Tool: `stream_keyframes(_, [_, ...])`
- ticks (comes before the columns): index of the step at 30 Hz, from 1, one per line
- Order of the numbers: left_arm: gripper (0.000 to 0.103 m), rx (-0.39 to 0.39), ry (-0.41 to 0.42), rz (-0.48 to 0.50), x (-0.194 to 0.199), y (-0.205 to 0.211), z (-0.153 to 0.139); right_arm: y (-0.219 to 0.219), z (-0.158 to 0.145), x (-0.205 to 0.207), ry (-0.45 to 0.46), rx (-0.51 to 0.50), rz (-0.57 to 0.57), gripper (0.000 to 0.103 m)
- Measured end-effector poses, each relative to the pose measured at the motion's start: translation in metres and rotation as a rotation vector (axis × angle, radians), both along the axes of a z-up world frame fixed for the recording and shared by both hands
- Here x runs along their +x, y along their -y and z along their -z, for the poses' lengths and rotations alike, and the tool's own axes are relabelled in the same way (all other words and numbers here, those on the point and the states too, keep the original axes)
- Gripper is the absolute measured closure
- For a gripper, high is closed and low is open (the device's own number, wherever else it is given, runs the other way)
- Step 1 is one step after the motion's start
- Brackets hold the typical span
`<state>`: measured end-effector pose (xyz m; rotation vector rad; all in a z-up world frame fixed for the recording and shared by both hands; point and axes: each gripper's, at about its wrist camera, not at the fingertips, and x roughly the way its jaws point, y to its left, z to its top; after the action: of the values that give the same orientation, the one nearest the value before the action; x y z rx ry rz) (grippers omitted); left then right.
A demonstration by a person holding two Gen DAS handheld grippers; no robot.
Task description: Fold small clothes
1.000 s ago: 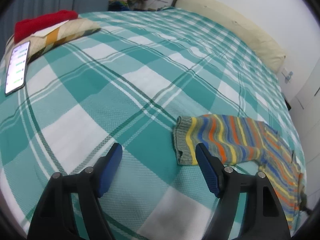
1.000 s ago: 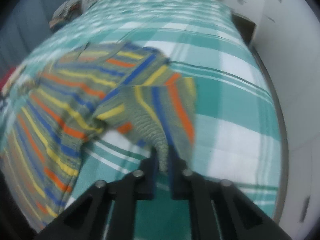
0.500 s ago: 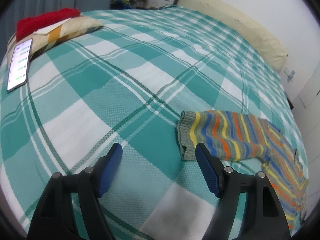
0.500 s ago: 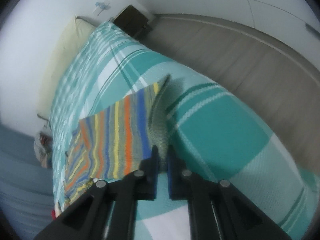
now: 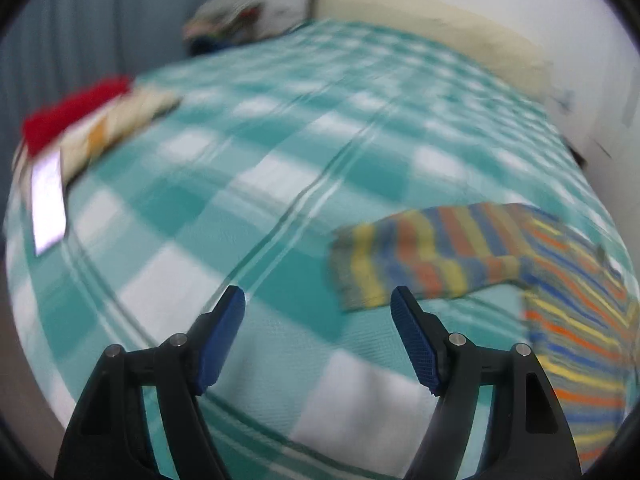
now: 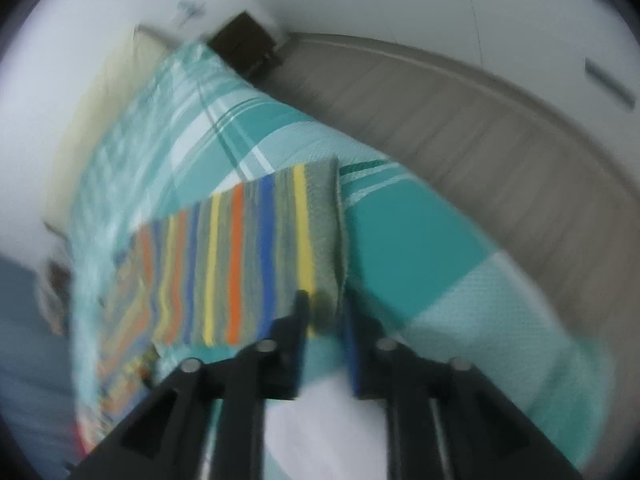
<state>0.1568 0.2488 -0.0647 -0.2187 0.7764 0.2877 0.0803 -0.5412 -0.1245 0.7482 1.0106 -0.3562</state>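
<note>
A small striped knit sweater [image 5: 460, 256] lies on the teal checked bedspread [image 5: 248, 184], one sleeve stretched out to the left. My left gripper [image 5: 318, 320] is open and empty, just above the bed, to the left of the sleeve's cuff. In the right wrist view the other sleeve [image 6: 248, 256] lies flat, and my right gripper [image 6: 326, 312] stands open with its jaws parted on either side of the grey cuff edge. Both views are blurred by motion.
A phone [image 5: 48, 200] lies at the bed's left edge beside a patterned cushion [image 5: 120, 120] with a red cloth [image 5: 68, 116] on it. A cream pillow [image 5: 440, 32] lies along the headboard. The bed's right edge drops to a wooden floor [image 6: 500, 140].
My right gripper has laid the sleeve cuff flat on the bed and opened its jaws. My left gripper has shifted, so the sweater sits closer to it.
</note>
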Motion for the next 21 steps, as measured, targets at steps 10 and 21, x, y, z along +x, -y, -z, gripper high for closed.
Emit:
stream_keyframes(10, [0.007, 0.014, -0.095, 0.699, 0.184, 0.157, -0.036, -0.104, -0.121, 0.127, 0.158, -0.339, -0.578, 0.031])
stream_keyframes(21, [0.008, 0.145, -0.321, 0.675, 0.313, 0.193, 0.07, -0.219, -0.023, 0.306, 0.052, -0.326, -0.948, 0.031])
